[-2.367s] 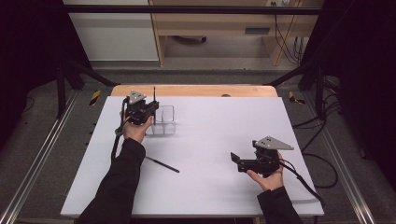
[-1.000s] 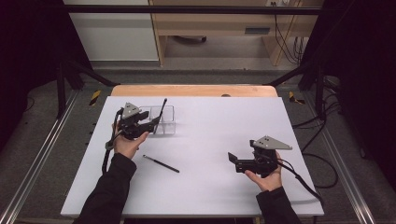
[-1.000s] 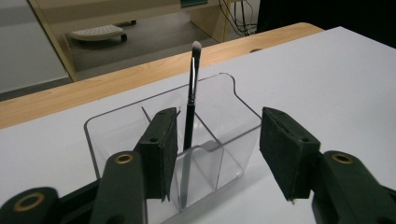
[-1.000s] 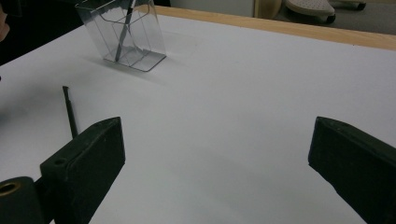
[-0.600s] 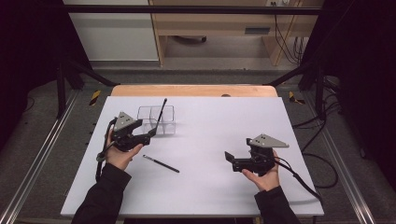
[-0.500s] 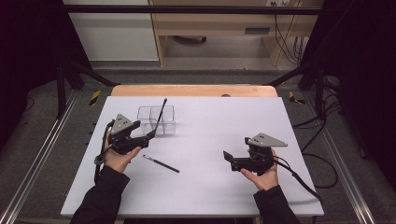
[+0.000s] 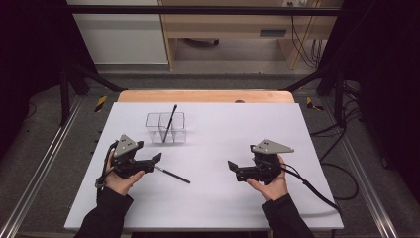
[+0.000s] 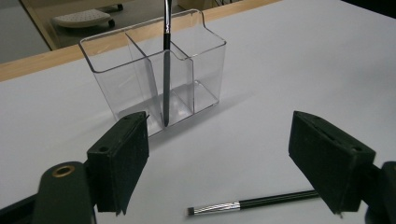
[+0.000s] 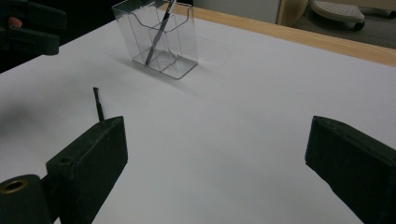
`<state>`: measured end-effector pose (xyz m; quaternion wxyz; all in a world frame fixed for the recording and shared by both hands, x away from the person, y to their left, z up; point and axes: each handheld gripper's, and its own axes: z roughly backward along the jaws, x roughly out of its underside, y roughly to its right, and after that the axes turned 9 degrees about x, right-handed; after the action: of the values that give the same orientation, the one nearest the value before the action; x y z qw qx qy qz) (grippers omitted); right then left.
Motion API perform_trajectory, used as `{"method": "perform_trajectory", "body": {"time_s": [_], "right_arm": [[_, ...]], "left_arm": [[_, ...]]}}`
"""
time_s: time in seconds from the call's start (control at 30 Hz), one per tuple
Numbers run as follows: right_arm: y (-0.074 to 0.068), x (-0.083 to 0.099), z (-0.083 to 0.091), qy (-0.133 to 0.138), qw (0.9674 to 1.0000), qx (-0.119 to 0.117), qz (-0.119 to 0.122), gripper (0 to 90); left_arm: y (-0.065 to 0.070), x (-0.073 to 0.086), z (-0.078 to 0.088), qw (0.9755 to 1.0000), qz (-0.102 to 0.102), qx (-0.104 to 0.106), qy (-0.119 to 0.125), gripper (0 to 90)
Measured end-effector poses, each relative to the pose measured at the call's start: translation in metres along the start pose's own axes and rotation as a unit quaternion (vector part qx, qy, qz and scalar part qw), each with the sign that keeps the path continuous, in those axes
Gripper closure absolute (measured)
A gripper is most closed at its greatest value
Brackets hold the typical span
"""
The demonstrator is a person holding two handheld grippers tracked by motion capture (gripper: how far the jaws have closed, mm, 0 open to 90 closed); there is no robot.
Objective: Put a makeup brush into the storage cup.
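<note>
Jaws of the left gripper (image 8: 219, 172) stand wide apart and empty, low over the white table (image 7: 317, 134), with a loose brush (image 8: 254, 203) lying flat on the sheet between and just ahead of them; that spread and that aim suit a descent onto the brush's thin handle, which looks like the step in hand. From the high view the brush (image 7: 171, 174) lies just beside this gripper's tips, pointing away to the right. Farther off, near the table's far edge, a clear divided holder (image 7: 166, 127) stands upright with another brush (image 7: 170, 122) leaning in its middle compartment, probably the place meant for the loose one. The right gripper (image 7: 236, 169), also spread and empty, rests low in the person's right hand (image 7: 270, 183), well apart from both brushes, seemingly waiting.
</note>
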<state>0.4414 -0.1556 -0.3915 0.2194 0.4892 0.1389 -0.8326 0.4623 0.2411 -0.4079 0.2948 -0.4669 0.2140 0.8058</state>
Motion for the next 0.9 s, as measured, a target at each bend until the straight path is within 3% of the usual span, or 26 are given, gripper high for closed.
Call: {"method": "perform_trajectory", "body": {"time_s": [0.23, 0.47, 0.7, 0.9], "right_arm": [[-0.006, 0.001, -0.003, 0.000, 0.9999, -0.009, 0.006, 6.0], [-0.006, 0.001, 0.003, 0.002, 0.9999, -0.001, 0.013, 5.0], [0.001, 0.003, 0.012, 0.020, 0.9998, 0.007, -0.001, 4.9], [0.009, 0.010, 0.014, 0.016, 0.9997, 0.013, -0.010, 5.0]], "left_arm": [[0.004, 0.006, 0.004, 0.9998, -0.011, 0.015, -0.006, 18.7], [0.009, 0.012, 0.008, 0.9989, -0.027, 0.034, -0.019, 16.9], [0.007, 0.015, 0.014, 0.9987, -0.026, 0.041, -0.018, 15.2], [0.009, 0.013, 0.012, 0.9967, -0.047, 0.056, -0.034, 14.2]]}}
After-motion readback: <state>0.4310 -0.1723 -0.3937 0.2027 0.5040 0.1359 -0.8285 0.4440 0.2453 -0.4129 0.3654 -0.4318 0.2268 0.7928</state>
